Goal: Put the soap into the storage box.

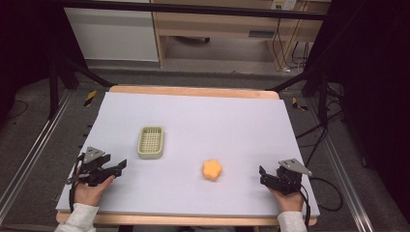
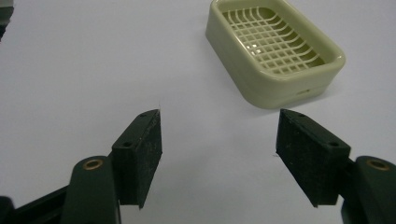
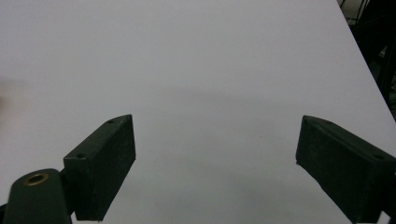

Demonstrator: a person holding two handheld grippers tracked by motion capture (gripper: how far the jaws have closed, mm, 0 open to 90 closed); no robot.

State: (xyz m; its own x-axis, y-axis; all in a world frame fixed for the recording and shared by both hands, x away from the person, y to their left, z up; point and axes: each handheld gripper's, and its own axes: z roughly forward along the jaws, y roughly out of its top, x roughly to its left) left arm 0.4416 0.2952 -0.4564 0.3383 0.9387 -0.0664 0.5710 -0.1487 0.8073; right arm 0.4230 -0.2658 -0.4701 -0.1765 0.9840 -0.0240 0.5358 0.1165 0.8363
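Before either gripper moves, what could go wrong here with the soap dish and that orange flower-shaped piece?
The soap dish sits ahead and to one side of the open left gripper, so a straight push might clip its rim and slide it. The orange piece lies loose, apart from the open right gripper; its rounded lobes could slip from the jaws.

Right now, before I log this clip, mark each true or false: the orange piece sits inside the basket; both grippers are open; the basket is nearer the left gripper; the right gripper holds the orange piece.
1. The orange flower-shaped piece sits inside the pale green basket. False: it lies on the table, apart from the basket.
2. Both grippers are open. True: left gripper and right gripper show spread jaws with nothing between.
3. The basket is nearer the left gripper. True.
4. The right gripper holds the orange piece. False: it holds nothing.
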